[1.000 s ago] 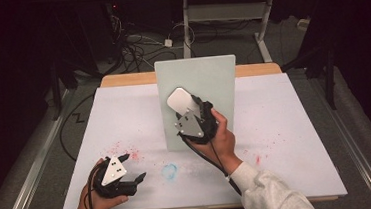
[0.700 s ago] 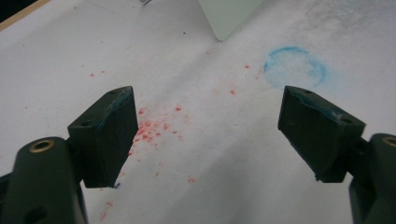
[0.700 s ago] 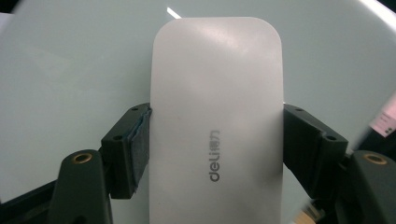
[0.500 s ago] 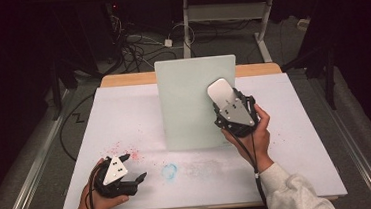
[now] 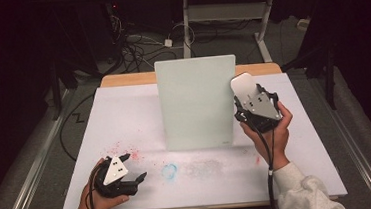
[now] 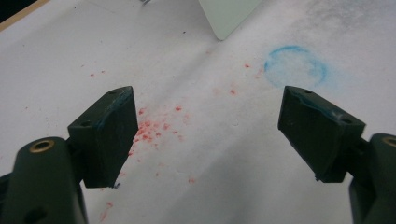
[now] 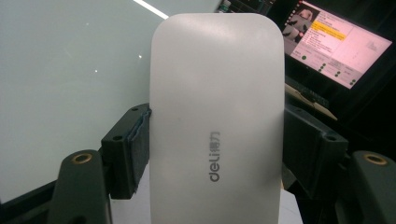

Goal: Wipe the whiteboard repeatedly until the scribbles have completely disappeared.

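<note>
A pale green upright glass board (image 5: 198,102) stands on the white paper-covered table (image 5: 124,114), toward its far edge and about midway between the left and right edges. Just beside the board's right edge, above the table, the right gripper (image 5: 252,99) holds a white rounded-oblong plastic eraser (image 5: 242,84) between its jaws. The left gripper (image 5: 131,169) sits near the table's near left corner. Between it and the board's foot lie scattered red chalk specks (image 5: 127,154), with a blue chalk ring (image 5: 169,170) to their right, nearer the front edge.

The left gripper (image 5: 134,180) sits low in the person's left hand (image 5: 97,191), jaws spread wide with nothing between them. The right gripper (image 5: 245,92) is raised upright in the right hand (image 5: 271,133), its jaws clamped on the white eraser (image 7: 217,121) between them.
</note>
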`<action>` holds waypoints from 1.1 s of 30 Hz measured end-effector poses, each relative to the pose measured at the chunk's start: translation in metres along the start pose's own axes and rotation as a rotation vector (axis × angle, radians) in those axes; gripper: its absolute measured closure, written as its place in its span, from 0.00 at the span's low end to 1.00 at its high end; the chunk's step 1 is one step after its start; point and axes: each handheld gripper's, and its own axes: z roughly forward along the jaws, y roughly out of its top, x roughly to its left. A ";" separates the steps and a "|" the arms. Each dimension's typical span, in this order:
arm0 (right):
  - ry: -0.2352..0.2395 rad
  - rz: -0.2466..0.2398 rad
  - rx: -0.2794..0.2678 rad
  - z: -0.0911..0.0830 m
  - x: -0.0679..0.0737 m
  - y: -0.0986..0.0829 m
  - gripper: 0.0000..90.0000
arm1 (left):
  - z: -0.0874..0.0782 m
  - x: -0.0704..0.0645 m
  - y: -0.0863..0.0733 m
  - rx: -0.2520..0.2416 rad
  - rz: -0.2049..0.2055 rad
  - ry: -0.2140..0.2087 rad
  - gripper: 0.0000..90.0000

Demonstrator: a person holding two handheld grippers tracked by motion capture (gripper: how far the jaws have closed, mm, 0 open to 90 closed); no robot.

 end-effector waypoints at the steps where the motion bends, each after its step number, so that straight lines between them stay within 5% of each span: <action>1: -0.006 0.005 0.003 -0.001 -0.003 -0.001 0.34 | 0.000 0.001 0.000 -0.005 0.010 0.005 0.21; 9: -0.001 0.008 -0.003 -0.009 -0.011 -0.006 0.34 | 0.000 0.000 0.001 -0.005 0.010 0.008 0.21; 33: 0.154 0.028 -0.031 -0.030 -0.009 -0.019 0.34 | 0.001 0.004 0.000 0.001 -0.012 0.007 0.21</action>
